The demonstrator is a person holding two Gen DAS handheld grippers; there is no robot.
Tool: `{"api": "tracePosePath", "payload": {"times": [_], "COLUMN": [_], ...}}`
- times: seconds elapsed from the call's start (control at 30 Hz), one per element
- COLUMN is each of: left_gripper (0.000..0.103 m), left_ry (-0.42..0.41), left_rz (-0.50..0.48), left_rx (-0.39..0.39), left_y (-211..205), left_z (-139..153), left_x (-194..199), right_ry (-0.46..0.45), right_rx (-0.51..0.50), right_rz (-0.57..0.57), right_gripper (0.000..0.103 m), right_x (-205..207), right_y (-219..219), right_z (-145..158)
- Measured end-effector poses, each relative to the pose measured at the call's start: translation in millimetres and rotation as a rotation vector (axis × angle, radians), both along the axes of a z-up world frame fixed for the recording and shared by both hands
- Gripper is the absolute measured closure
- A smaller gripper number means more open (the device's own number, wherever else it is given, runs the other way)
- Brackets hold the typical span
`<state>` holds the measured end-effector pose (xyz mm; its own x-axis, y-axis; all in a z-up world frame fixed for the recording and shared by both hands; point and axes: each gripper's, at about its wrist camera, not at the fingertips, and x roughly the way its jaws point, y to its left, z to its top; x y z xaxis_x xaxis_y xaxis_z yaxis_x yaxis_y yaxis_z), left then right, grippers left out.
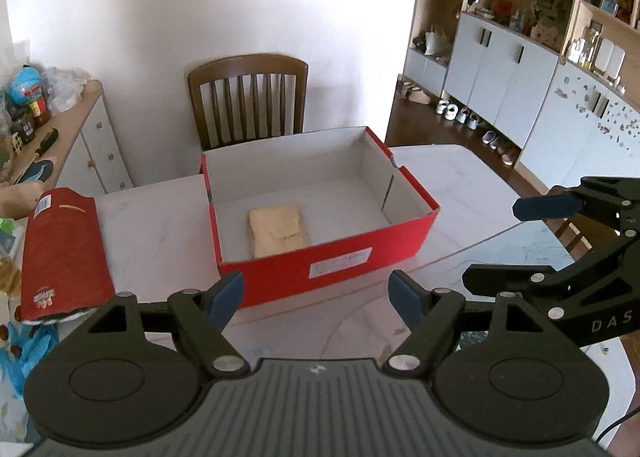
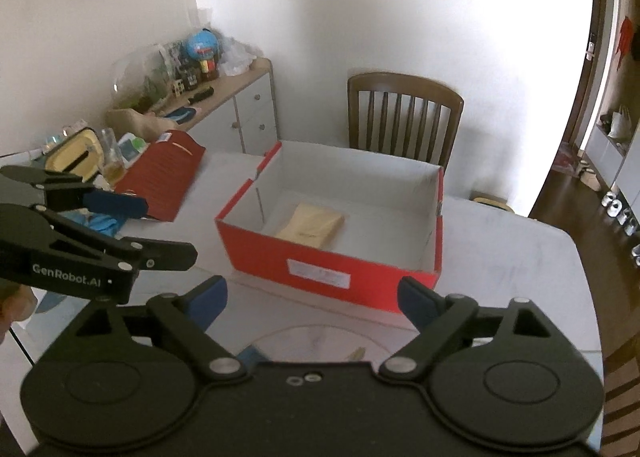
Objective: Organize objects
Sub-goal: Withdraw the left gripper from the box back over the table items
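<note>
A red shoe box [image 1: 280,273] [image 2: 260,253] stands open on the white table [image 1: 160,225], white inside. A flat beige pouch [image 1: 280,229] [image 2: 312,223] lies on its floor. The box's red lid [image 1: 66,253] [image 2: 164,173] rests to the left of it. My left gripper [image 1: 316,293] [image 2: 156,231] hovers open just in front of the box's near wall, nothing between its blue pads. My right gripper [image 2: 312,295] [image 1: 508,243] is also open and empty, short of the box's near right corner.
A wooden chair [image 1: 248,97] stands behind the table. A sideboard [image 1: 92,137] at the left carries a globe, jars and a brush. Blue cloth [image 1: 24,349] and clutter lie beside the lid. Cabinets [image 1: 500,69] with shoes on the floor fill the right.
</note>
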<state>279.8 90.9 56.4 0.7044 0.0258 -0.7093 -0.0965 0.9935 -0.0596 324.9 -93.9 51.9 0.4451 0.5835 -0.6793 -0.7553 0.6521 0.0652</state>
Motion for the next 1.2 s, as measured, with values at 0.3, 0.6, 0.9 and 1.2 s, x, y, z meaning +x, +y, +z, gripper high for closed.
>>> {"api": "tracePosePath", "payload": {"times": [0.3,0.6,0.9,1.2], "left_gripper": [0.020,0.019,0.001,0.000], "left_ry": [-0.031,-0.043,-0.045,-0.021], "left_rz": [-0.029,-0.034,0.030,0.101], "left_rx": [-0.026,-0.052,-0.091,-0.073], "left_y": [-16.3,-23.5,-19.2,-20.0], "left_z": [-1.4,-13.4,-39.9,-77.6], "left_x": [-47.9,-85.0,-112.1,-132.3], "right_ry": [0.020,-0.001,-0.006,-0.048], "right_rx": [0.062,0.061,0.029,-0.041], "right_rz": [-0.025,-0.040,-0.075,-0.049], "right_gripper": [0.001,0.001,0.001,0.001], "right_x": [-36.0,-69.2,-92.3,-116.4], "right_y": [-26.5,-52.8,-77.3,-92.4], "right_z": [0.3,-11.1,-39.4,-73.9]}}
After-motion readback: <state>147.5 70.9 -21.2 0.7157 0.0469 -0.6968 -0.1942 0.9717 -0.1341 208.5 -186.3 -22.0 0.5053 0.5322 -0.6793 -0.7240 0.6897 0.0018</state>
